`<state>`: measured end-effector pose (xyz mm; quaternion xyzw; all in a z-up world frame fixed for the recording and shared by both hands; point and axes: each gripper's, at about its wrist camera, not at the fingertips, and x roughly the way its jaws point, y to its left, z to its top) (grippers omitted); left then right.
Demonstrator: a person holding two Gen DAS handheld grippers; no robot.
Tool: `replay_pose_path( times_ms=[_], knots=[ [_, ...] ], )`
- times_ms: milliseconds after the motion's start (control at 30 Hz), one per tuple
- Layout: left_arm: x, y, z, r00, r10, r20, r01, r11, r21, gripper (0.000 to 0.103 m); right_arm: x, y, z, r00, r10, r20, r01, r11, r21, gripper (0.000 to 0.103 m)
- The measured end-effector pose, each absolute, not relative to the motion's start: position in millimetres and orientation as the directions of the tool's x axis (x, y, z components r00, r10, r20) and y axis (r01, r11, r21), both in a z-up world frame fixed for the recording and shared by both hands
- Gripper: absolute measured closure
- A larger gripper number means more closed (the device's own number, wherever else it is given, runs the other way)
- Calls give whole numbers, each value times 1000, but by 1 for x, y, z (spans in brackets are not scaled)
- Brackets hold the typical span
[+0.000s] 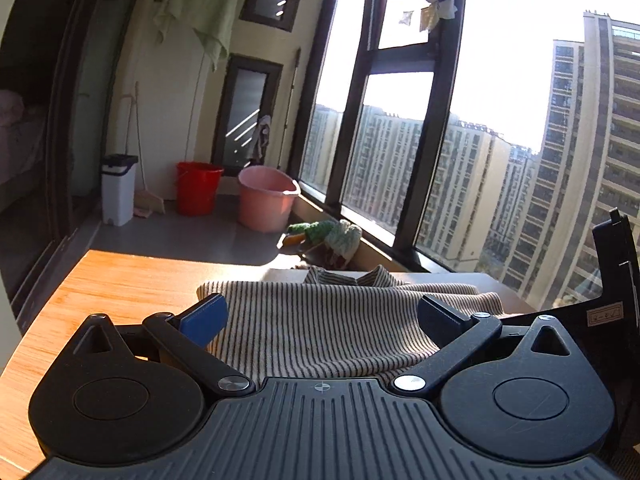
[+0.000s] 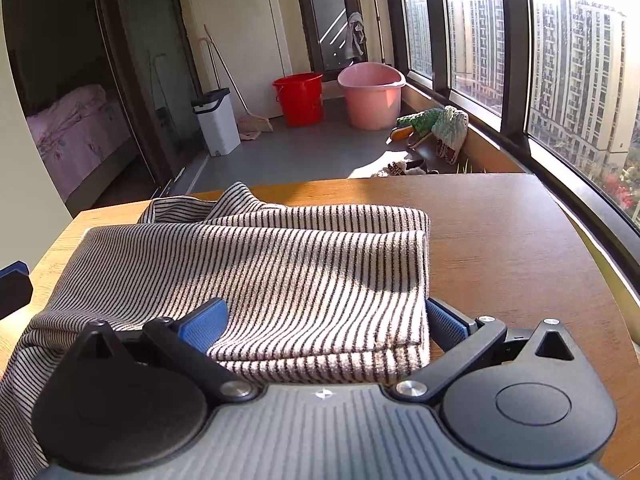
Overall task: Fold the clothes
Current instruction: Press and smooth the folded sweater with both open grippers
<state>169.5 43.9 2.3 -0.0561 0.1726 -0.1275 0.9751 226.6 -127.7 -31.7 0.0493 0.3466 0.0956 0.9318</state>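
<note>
A beige garment with thin black stripes [image 2: 280,264] lies partly folded on the wooden table [image 2: 512,240], its collar at the far side. My right gripper [image 2: 326,322] is open, its blue pads astride the garment's near folded edge. In the left wrist view the same striped garment [image 1: 320,328] lies between the open pads of my left gripper [image 1: 322,316], low over its near edge. The right gripper's black body [image 1: 616,280] shows at the right edge of that view. A blue pad of the left gripper [image 2: 14,284] shows at the left edge of the right wrist view.
The table's left part [image 1: 100,292] is bare wood in sunlight. Beyond the table on the balcony floor stand a red bucket [image 2: 300,98], a pink tub [image 2: 372,94], a white bin [image 2: 218,122] and slippers [image 2: 436,126]. Large windows [image 1: 460,140] run along the right.
</note>
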Motion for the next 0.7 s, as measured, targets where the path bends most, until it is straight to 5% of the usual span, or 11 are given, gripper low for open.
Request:
replay_pose_path(
  times_ms=[233, 500, 633, 700],
  knots=[
    [204, 47, -14, 785, -341, -517, 212, 932, -293, 0, 227, -127, -31, 736, 213, -643, -151, 977, 152, 0],
    [206, 45, -18, 770, -330, -546, 211, 939, -270, 0, 224, -132, -21, 725, 199, -660, -107, 978, 177, 0],
    [207, 49, -18, 772, -337, -539, 211, 936, -283, 0, 190, -117, 21, 868, 159, -471, -129, 987, 96, 0],
    [207, 49, -19, 772, -338, -538, 211, 935, -286, 0, 181, -108, 43, 883, 225, -411, -194, 974, 117, 13]
  ],
)
